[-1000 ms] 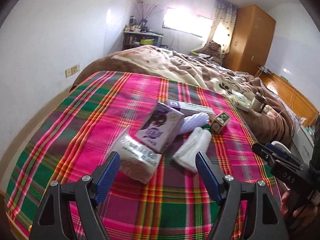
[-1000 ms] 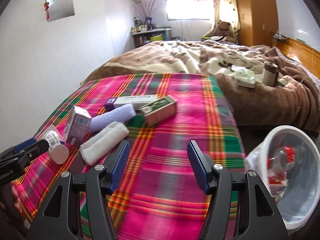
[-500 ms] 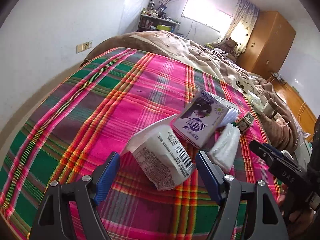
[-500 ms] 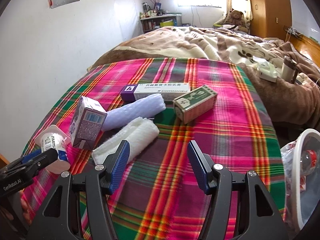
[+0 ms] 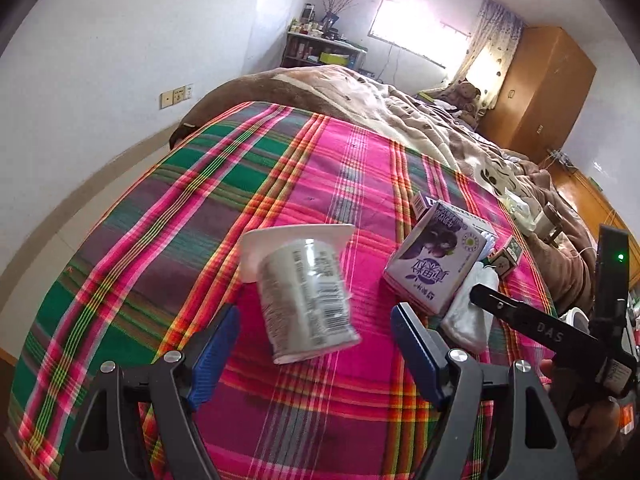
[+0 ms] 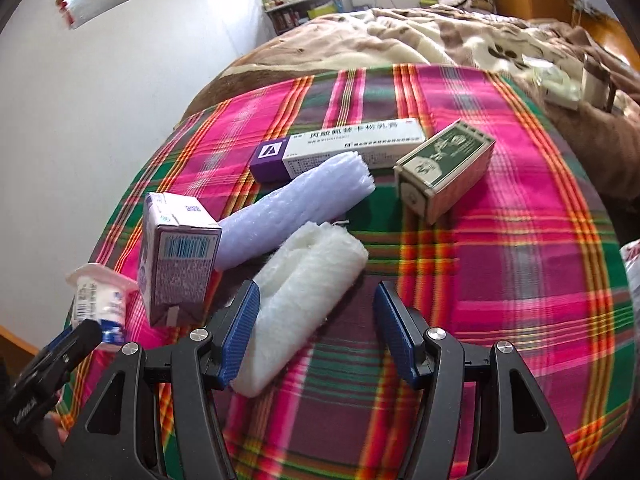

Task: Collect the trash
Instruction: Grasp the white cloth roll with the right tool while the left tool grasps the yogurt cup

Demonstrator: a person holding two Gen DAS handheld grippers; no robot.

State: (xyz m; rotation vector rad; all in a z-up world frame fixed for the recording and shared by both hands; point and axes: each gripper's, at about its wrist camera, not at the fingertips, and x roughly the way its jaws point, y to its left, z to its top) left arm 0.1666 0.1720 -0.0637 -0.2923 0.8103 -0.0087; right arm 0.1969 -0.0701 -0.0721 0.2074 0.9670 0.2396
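Where the two views begin, nearest the lenses: left gripper (image 5: 316, 340) with jaws spread wide and nothing gripped, blue pads either side of the base of a yogurt cup (image 5: 304, 296); cup lying on its side on the plaid bedspread (image 5: 168, 240), square rim turned away, pads apart from its wall; right gripper (image 6: 316, 332) likewise spread wide and empty, left pad just beside the near end of a white foam roll (image 6: 304, 292), contact not certain; roll lying diagonally on the same bedspread.

Just beyond, on the left of the right-wrist view: purple milk carton (image 6: 180, 256) upright, barcode side facing the lens; same carton (image 5: 436, 256) beside the cup in the left-wrist view; pale lilac foam roll (image 6: 292, 208) behind the white one, touching the carton.

Farther back: long white-and-purple ointment box (image 6: 340, 146) lying flat; green carton (image 6: 444, 168) on its side to the right, near but apart.

Beyond the plaid: brown patterned blanket (image 6: 440, 36) rumpled across the bed; wooden wardrobe (image 5: 544, 88), curtained window (image 5: 416, 36) and cluttered shelf (image 5: 324, 48) against the far wall.
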